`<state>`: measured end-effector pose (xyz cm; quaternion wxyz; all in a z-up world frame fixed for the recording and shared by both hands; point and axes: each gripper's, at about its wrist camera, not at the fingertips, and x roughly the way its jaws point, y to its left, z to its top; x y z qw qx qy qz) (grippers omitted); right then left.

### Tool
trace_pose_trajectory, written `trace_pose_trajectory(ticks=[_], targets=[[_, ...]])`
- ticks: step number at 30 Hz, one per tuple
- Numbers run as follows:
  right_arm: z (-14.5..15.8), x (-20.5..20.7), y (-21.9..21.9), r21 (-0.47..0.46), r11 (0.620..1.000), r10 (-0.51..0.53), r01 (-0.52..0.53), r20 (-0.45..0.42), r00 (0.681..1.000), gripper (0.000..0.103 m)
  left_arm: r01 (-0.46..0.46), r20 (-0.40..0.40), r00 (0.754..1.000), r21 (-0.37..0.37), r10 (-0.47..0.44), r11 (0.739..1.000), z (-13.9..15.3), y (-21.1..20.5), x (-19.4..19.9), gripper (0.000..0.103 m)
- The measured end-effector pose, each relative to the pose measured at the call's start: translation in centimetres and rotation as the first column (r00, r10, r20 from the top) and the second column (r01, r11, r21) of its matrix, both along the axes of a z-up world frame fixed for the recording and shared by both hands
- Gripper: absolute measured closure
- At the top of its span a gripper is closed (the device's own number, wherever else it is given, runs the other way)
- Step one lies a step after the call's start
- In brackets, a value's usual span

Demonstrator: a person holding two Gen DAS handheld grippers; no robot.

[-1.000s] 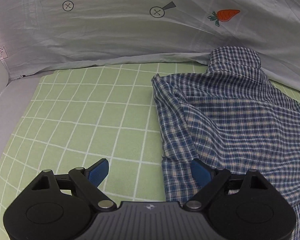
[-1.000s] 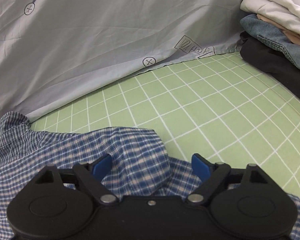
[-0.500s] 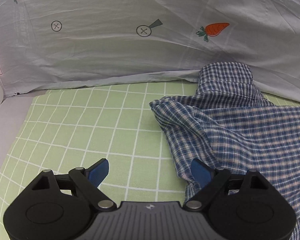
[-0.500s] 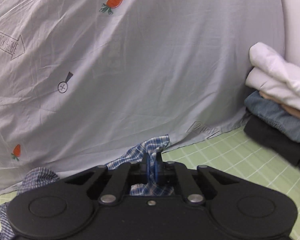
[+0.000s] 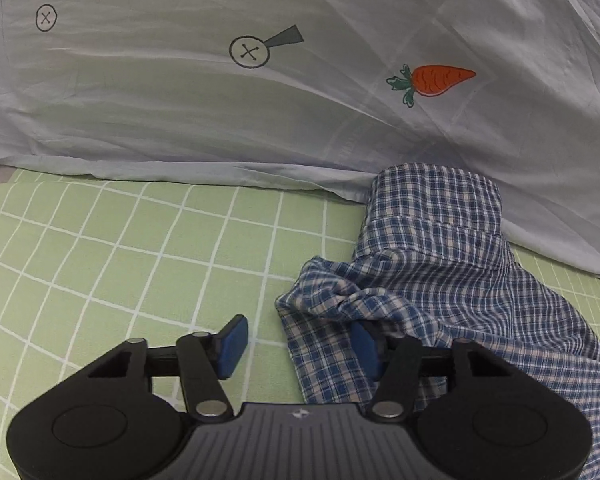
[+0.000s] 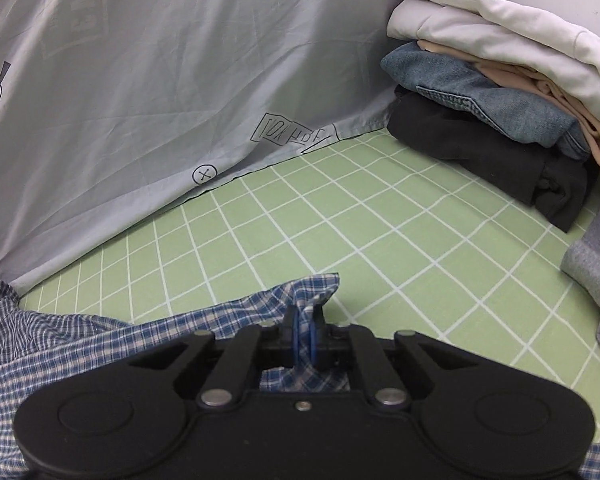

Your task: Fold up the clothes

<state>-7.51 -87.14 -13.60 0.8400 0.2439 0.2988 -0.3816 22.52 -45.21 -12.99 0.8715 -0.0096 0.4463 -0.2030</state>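
A blue-and-white checked shirt (image 5: 452,280) is spread, rumpled, on a green grid-patterned sheet (image 5: 140,248), its collar raised ahead of the fingers against a pale grey printed cover (image 5: 220,112). The left gripper (image 5: 300,344) is seen with its jaws closing; a bunched shirt edge lies between them, draped over the right-hand pad, while the left-hand pad is still apart from the cloth. The right gripper (image 6: 305,338) is clamped tight on a pinched fold of the shirt. A stack of folded clothes (image 6: 500,92) is seen beyond, to the right.
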Motion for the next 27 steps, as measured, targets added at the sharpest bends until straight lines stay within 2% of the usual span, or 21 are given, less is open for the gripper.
trace_pose_trajectory(ticks=[1,2,7,10,12,13,14,16,17,18,20,21,24,27], targets=[[0.1,0.1,-0.1,-0.003,1.000,0.004,-0.004,0.000,1.000,0.097,0.004,-0.003,1.000,-0.014,-0.004,1.000,-0.1,-0.2,0.1,0.100],[0.2,0.2,-0.1,-0.010,1.000,0.009,-0.009,0.000,1.000,0.097,0.002,0.006,1.000,-0.016,-0.002,1.000,-0.2,-0.4,-0.1,0.101],[1.9,0.3,0.2,-0.065,0.997,0.033,-0.030,0.039,0.999,0.097,0.012,0.116,0.993,-0.014,-0.010,1.000,1.8,-1.1,0.2,0.102],[2.2,0.8,0.8,-0.093,0.994,0.063,-0.060,0.030,0.998,0.097,0.007,0.108,0.994,0.044,-0.012,0.999,0.7,-1.5,0.9,0.102],[1.1,1.7,1.1,-0.107,0.990,0.088,-0.091,-0.036,0.995,0.097,0.004,0.087,0.996,0.121,-0.015,0.993,-1.0,-1.7,1.0,0.101],[0.2,2.1,1.1,-0.091,0.990,0.097,-0.104,-0.074,0.992,0.097,-0.005,0.073,0.997,0.128,-0.004,0.992,-1.4,-1.5,1.0,0.100],[-0.5,2.3,1.0,-0.071,0.992,0.098,-0.105,-0.096,0.991,0.096,-0.020,0.064,0.998,0.125,0.012,0.992,-1.5,-1.2,1.0,0.094],[-0.8,2.1,1.1,-0.062,0.995,0.072,-0.079,-0.107,0.992,0.083,-0.057,0.058,0.997,0.127,0.049,0.990,-1.1,-0.7,0.9,0.074],[-0.7,1.8,1.2,-0.059,0.995,0.069,-0.075,-0.098,0.993,0.072,-0.071,0.062,0.996,0.136,0.063,0.988,-0.8,-0.5,0.9,0.046],[-0.7,1.6,1.2,-0.056,0.996,0.067,-0.072,-0.086,0.994,0.053,-0.084,0.074,0.995,0.142,0.074,0.986,-0.4,-0.3,0.7,0.033],[-0.4,1.1,1.3,-0.053,0.996,0.066,-0.069,-0.064,0.996,0.033,-0.088,0.100,0.992,0.139,0.075,0.986,0.4,0.3,0.1,0.025],[-0.4,0.9,1.4,-0.044,0.997,0.066,-0.069,-0.063,0.996,0.028,-0.083,0.103,0.992,0.138,0.069,0.987,0.8,0.5,-0.2,0.021],[-0.8,0.7,1.2,-0.001,0.999,0.049,-0.049,-0.084,0.995,0.019,-0.069,0.110,0.992,0.133,0.054,0.989,1.7,0.9,-1.8,0.018],[-1.6,0.4,0.9,0.064,0.998,0.032,-0.026,-0.085,0.996,0.021,-0.051,0.102,0.994,0.133,0.037,0.990,2.4,1.1,-4.1,0.017]])
